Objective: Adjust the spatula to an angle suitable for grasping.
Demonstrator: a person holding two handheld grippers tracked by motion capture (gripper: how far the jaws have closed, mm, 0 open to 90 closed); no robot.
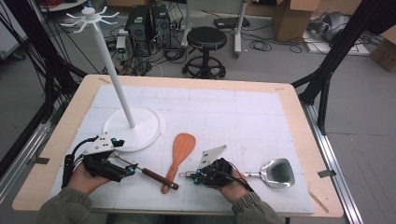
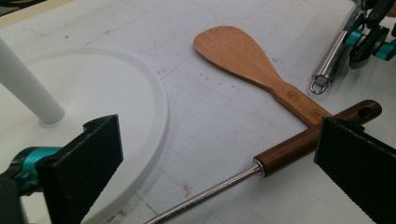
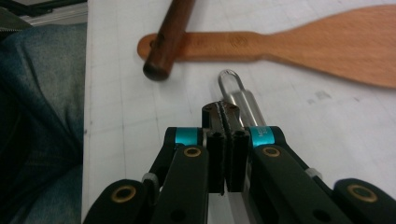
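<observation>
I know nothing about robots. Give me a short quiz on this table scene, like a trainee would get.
1. True or false: the left gripper has its jaws shut.
2. What lies across the handle of the wooden spatula? A) a glass bottle B) the dark-handled utensil C) a blue cloth
3. What stands on the round white base?

Key:
1. False. The jaws are open, one on each side of the dark-handled utensil.
2. B.
3. A white pole with hooks at its top.
</observation>
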